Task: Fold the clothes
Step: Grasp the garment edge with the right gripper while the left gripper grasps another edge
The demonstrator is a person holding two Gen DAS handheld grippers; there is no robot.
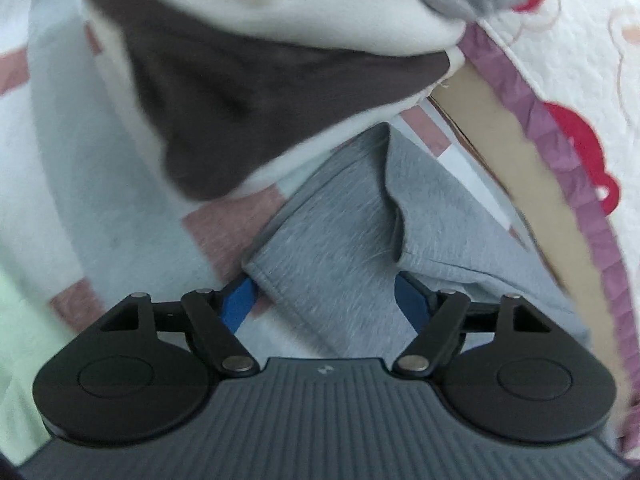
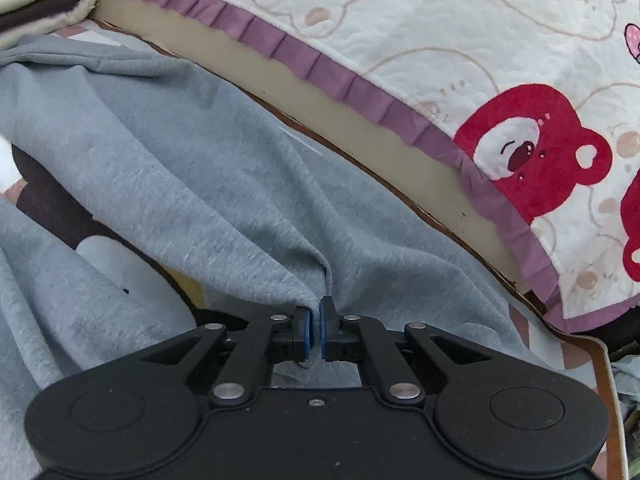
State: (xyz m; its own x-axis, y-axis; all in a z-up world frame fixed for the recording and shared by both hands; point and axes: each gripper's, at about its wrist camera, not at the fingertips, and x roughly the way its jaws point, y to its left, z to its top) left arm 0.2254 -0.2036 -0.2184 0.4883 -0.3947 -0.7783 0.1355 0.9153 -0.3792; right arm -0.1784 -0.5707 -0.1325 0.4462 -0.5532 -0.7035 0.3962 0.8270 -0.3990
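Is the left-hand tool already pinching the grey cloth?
No, the left gripper stands wide open, its blue pads either side of the grey garment.

Left gripper (image 1: pixel 326 300): black linkage arms with silver pivot pins, two round black housings each with a circular recessed disc, blue pads on the fingers (image 1: pixel 239 304). Near body is dark grey, ribbed with fine lengthwise grooves, small pale mark at its far centre edge.

Right gripper (image 2: pixel 315 330): same black linkage, silver pins, two round housings with recessed discs. Fingertips (image 2: pixel 302 332) black with blue pads. Body smooth black, one small screw at centre.
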